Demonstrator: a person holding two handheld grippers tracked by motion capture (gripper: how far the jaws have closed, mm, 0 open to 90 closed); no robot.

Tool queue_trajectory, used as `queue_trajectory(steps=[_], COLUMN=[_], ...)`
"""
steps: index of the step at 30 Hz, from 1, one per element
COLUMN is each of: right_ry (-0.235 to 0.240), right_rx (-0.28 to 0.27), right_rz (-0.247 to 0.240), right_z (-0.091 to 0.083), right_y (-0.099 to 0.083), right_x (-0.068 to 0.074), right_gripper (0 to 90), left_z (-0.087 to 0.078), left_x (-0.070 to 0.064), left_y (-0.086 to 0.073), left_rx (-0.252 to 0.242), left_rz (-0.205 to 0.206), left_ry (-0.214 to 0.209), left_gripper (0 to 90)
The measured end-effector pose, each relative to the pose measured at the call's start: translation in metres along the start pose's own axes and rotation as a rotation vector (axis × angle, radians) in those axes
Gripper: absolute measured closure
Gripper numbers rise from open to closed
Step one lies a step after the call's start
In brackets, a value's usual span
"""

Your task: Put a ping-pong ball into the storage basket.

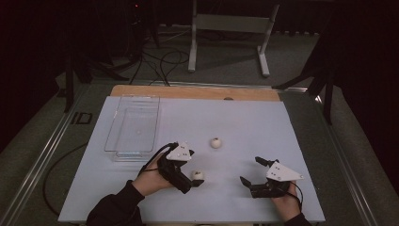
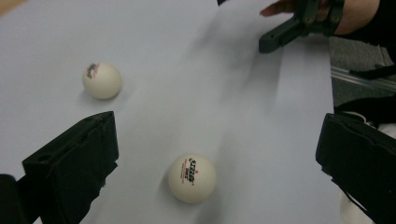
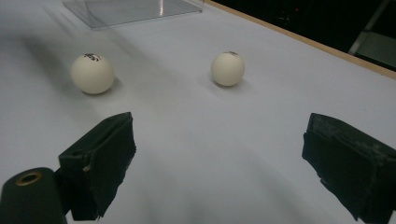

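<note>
White tabletop (image 1: 263,122), red-printed ball (image 2: 192,178) between spread left hand-held gripper (image 2: 215,158) jaws

The near table-tennis ball (image 2: 192,178) carries a red star-brand logo, letters too small to read surely; the far ball's (image 2: 102,80) print is blurred.
</note>
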State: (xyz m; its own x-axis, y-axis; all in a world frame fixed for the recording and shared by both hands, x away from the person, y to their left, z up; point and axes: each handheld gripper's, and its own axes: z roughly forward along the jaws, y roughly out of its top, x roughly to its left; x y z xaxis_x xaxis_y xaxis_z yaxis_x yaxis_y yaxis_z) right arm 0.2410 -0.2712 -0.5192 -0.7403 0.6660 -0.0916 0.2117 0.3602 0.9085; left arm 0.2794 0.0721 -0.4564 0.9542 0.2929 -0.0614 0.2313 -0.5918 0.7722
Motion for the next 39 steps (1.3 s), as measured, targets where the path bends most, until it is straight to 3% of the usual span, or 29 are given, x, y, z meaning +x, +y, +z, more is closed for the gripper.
queue_trajectory(steps=[7,17,27,39], right_ry=[0.003,0.0,0.003,0.011], right_rx=[-0.004,-0.007,-0.005,0.0], right_rz=[-0.001,-0.004,-0.002,0.002], right_z=[0.0,-0.001,-0.001,0.0], right_y=[0.0,0.0,0.0,0.0], right_x=[0.0,0.0,0.0,0.0], right_gripper=[9.3,9.3,9.3,9.3], left_z=[0.014,0.029,0.039,0.048], left_x=[0.002,0.004,0.007,0.009], left_y=[-0.006,-0.014,-0.019,-0.026], left_rx=[0.061,0.113,0.167,0.208], left_rz=[0.001,-0.026,-0.024,-0.005], left_ry=[-0.006,-0.013,-0.009,0.003], left_gripper=[0.4,0.5,1.9,15.8])
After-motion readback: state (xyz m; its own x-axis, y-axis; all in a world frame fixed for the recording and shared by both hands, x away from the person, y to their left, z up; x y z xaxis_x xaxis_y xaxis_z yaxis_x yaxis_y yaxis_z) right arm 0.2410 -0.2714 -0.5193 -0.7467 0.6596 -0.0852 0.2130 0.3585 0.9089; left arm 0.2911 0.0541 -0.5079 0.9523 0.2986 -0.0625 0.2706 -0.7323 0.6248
